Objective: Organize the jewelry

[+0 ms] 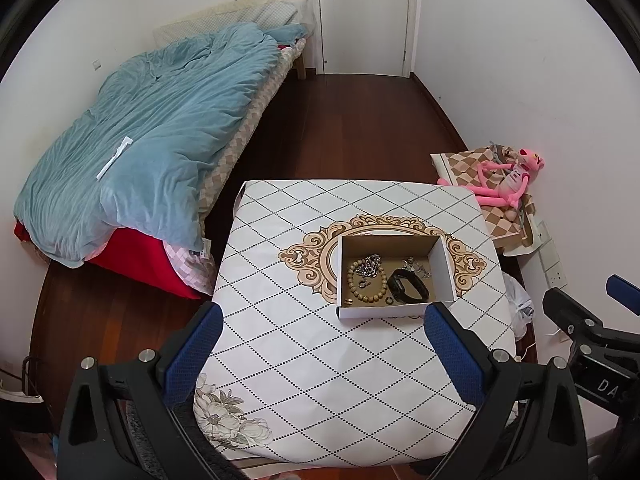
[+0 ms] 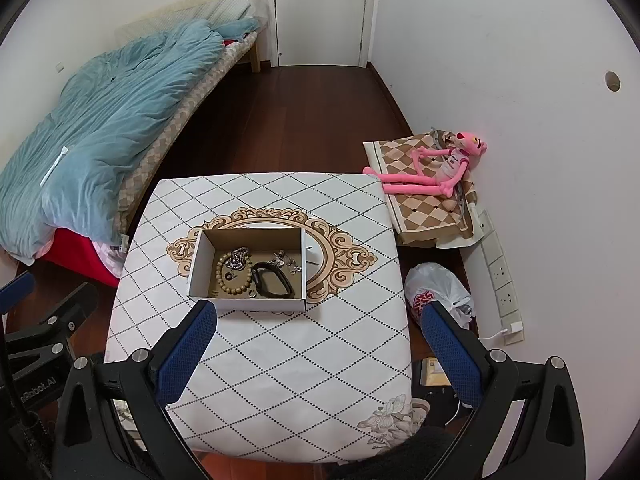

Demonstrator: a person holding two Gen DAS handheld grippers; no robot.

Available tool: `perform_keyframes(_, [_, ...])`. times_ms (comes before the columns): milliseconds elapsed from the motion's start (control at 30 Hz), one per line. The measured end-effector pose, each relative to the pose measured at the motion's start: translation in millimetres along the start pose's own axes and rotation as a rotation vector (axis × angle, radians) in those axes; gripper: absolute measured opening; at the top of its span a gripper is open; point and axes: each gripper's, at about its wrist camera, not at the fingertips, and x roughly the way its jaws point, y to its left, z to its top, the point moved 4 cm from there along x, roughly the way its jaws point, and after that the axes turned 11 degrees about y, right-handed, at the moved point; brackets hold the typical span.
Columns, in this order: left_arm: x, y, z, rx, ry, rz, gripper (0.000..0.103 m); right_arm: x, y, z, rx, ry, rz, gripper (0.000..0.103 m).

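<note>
A small open cardboard box (image 1: 443,261) (image 2: 198,264) stands on the patterned table (image 1: 320,360) (image 2: 288,360). Inside lie a wooden bead bracelet (image 1: 352,278) (image 2: 221,267), a silver chain (image 1: 370,266) (image 2: 239,259), a black band (image 1: 408,290) (image 2: 272,282), silver charms (image 1: 416,266) (image 2: 286,262) and small rings. A thin pin-like item (image 2: 313,261) lies on the table just right of the box. My left gripper (image 1: 322,326) is open and empty, above the table, in front of the box. My right gripper (image 2: 320,326) is open and empty, likewise in front of the box.
A bed with a blue duvet (image 1: 152,128) (image 2: 92,120) is at the left. A pink plush toy (image 1: 508,180) (image 2: 440,168) lies on a checked cushion at the right wall. A plastic bag (image 2: 438,292) sits on the floor right of the table. A door (image 1: 364,12) is at the back.
</note>
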Motion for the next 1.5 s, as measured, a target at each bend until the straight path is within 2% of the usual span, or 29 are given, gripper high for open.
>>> perform_keyframes(1500, [-2.1, 5.9, -2.2, -0.004, 0.002, 0.000, 0.103, 0.3, 6.4, -3.2, -0.018, 0.010, -0.003, 0.103])
